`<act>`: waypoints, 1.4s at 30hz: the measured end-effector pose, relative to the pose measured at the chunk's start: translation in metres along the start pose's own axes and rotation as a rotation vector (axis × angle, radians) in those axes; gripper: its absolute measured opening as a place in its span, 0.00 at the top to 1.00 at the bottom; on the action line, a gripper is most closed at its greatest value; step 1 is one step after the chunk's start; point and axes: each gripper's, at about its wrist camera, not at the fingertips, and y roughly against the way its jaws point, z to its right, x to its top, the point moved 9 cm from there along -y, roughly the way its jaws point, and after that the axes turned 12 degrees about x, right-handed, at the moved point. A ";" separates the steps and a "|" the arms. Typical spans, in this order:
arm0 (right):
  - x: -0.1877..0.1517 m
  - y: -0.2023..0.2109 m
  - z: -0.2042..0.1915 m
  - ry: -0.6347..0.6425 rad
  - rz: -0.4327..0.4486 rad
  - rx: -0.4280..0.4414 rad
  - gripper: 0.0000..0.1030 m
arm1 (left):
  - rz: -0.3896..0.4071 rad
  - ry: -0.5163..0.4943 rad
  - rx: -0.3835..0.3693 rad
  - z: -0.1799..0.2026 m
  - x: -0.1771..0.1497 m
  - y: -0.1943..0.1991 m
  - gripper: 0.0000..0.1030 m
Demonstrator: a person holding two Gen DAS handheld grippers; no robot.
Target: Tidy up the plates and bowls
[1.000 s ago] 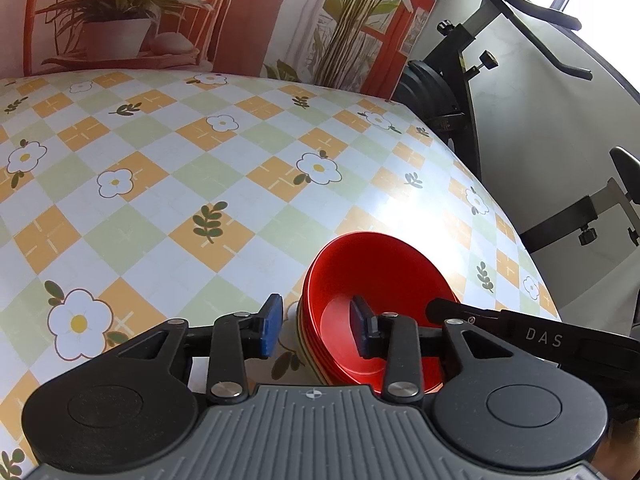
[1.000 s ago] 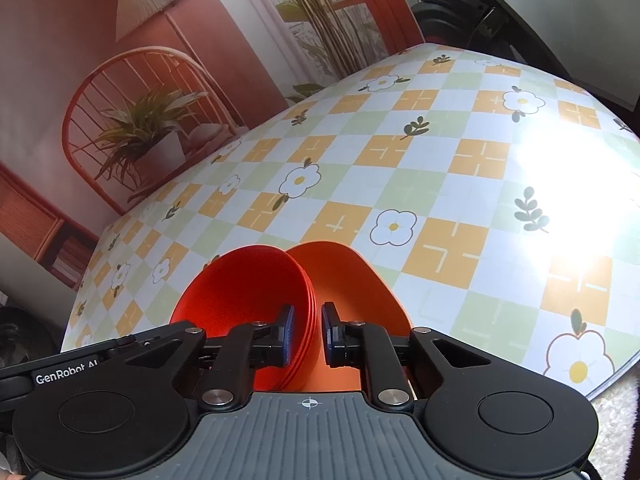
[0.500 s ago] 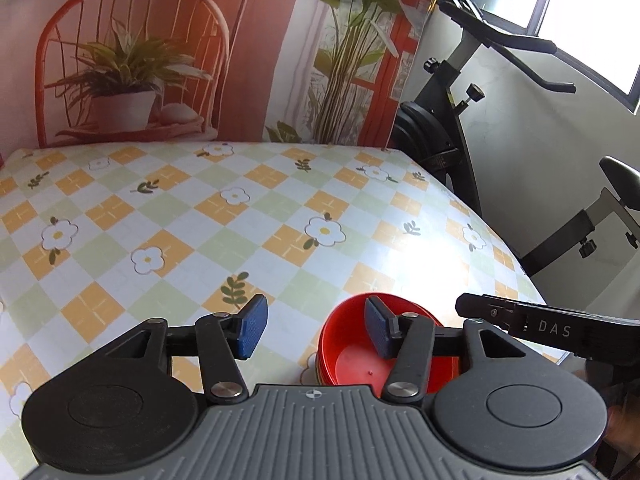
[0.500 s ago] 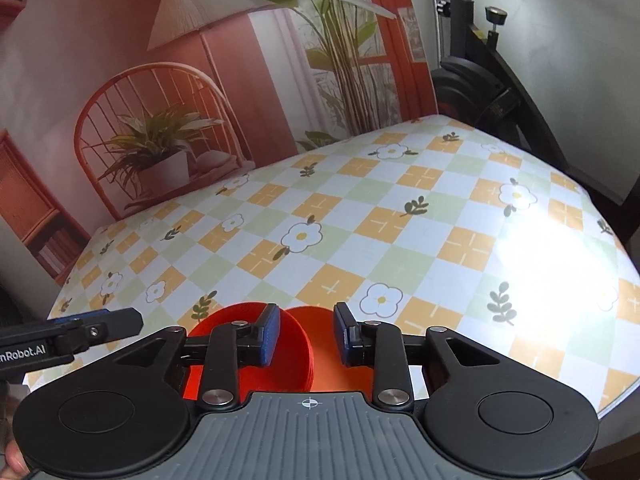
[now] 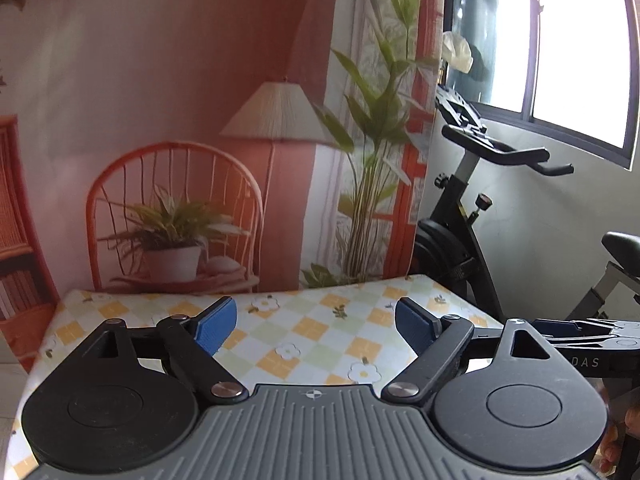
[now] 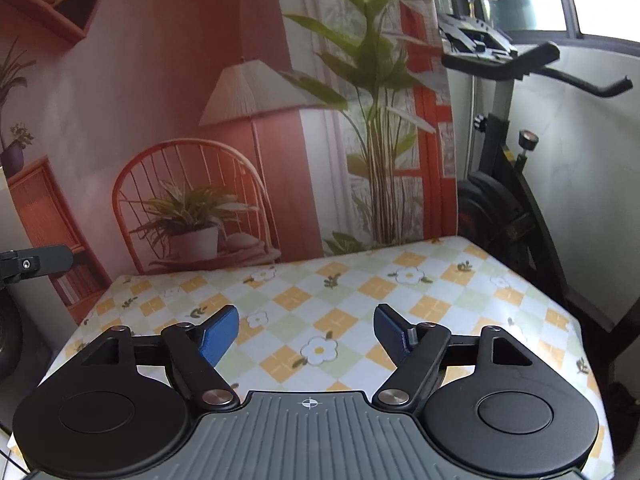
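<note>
No plate or bowl shows in either view now; the red stack is hidden below the grippers' bodies. My left gripper (image 5: 316, 326) is open wide, its blue pads apart with nothing between them, raised above the checked flower tablecloth (image 5: 320, 332). My right gripper (image 6: 306, 334) is also open and empty, held high over the same tablecloth (image 6: 360, 292). The right gripper's arm (image 5: 580, 338) reaches in at the right edge of the left wrist view. The left gripper's tip (image 6: 36, 262) pokes in at the left edge of the right wrist view.
A printed backdrop with a chair, plant and lamp (image 5: 256, 168) hangs behind the table's far edge. An exercise bike (image 6: 516, 168) stands by the table's far right corner, beside a window (image 5: 576, 40). A person's fingers (image 5: 616, 440) show at the lower right.
Both grippers have lifted and pulled back from the red stack, tilting up toward the backdrop. Both sets of fingers have spread much wider. The red dishes have dropped out of view.
</note>
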 end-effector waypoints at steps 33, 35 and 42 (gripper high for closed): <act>0.054 0.081 -0.070 0.097 0.154 0.057 0.00 | 0.094 -0.038 0.228 -0.020 0.029 0.099 0.00; 0.054 0.082 -0.071 0.100 0.156 0.054 0.00 | 0.096 -0.041 0.238 -0.019 0.031 0.099 0.00; 0.050 0.087 -0.069 0.086 0.158 0.052 0.00 | 0.111 -0.033 0.252 -0.022 0.034 0.102 0.01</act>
